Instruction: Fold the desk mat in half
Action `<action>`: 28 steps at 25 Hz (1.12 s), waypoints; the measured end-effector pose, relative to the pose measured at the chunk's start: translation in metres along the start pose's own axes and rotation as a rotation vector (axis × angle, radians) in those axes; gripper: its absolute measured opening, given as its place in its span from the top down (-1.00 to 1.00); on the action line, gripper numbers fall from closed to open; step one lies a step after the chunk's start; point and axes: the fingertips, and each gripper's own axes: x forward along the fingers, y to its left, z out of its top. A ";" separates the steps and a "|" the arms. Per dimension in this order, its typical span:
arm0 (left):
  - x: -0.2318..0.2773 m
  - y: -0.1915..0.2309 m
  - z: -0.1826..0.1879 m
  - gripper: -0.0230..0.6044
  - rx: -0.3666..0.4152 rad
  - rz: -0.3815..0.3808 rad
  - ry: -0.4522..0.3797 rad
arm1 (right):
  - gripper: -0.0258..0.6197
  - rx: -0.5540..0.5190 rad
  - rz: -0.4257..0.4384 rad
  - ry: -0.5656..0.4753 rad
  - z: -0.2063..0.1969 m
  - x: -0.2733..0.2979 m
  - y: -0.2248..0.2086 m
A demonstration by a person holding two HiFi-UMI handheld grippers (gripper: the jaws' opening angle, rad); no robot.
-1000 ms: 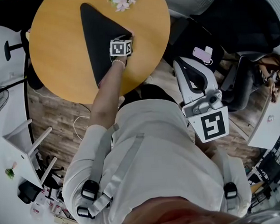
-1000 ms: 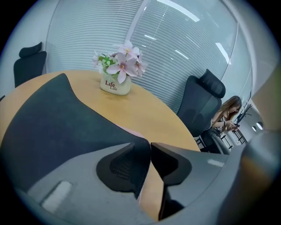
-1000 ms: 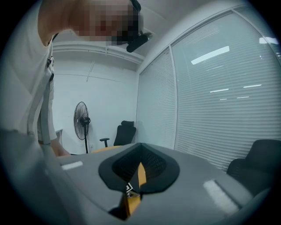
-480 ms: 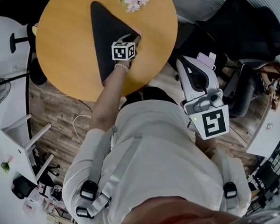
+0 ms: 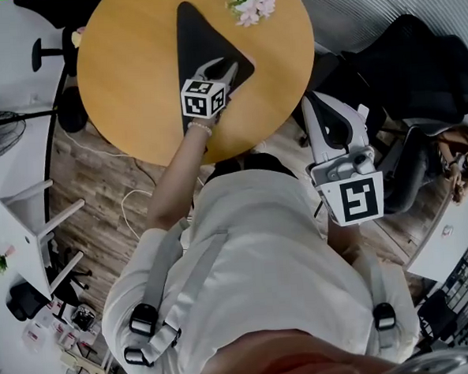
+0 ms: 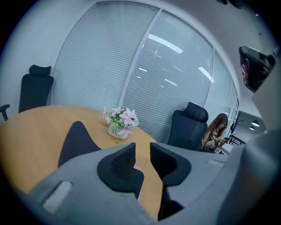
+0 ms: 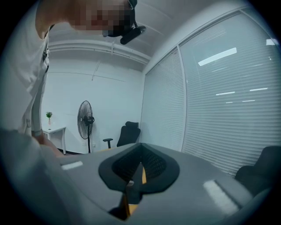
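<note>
**Dark mat on the round surface, both hand-held grippers empty**

The wooden floor [image 5: 99, 182] takes most of the head view. On it stands a round, yellow-brown surface [image 5: 124, 78] at the top of the picture. The person [image 5: 262, 252], in a white shirt with grey straps, stands at the near edge of this surface. A black office chair [image 5: 424, 68] is on the floor beyond the right edge, well apart from the surface.

The desk mat [image 5: 197, 38] lies flat on the surface as a dark shape with three corners. One corner points to the far edge, one to the right edge and one to the near edge. It covers the middle of the surface and touches no edge.

The left hand-held gripper [image 6: 142, 153] is held in the air over the near half of the mat, tilted a little downward. Its jaws have just been closing. A narrow gap is between them, and nothing is in this gap. The pads do not touch the mat.

The right hand-held gripper [image 7: 139, 171] is held off the surface, outside its right edge, beside the person's body. Its jaws are pressed together and hold nothing.

A small white pot of pink and white flowers [image 5: 250, 3] stands at the far edge of the surface. It is just beside the mat's far corner, on the right of it.
</note>
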 end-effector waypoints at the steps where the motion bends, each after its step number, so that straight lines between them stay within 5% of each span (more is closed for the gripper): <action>1: -0.009 -0.003 0.007 0.58 0.009 0.000 -0.018 | 0.91 -0.011 0.004 -0.005 0.001 0.001 0.002; 15: -0.139 -0.052 0.118 0.64 0.149 -0.019 -0.276 | 0.91 -0.029 0.035 -0.034 0.023 0.023 0.032; 28: -0.241 -0.098 0.178 0.69 0.233 0.013 -0.422 | 0.91 -0.071 0.076 -0.049 0.035 0.026 0.056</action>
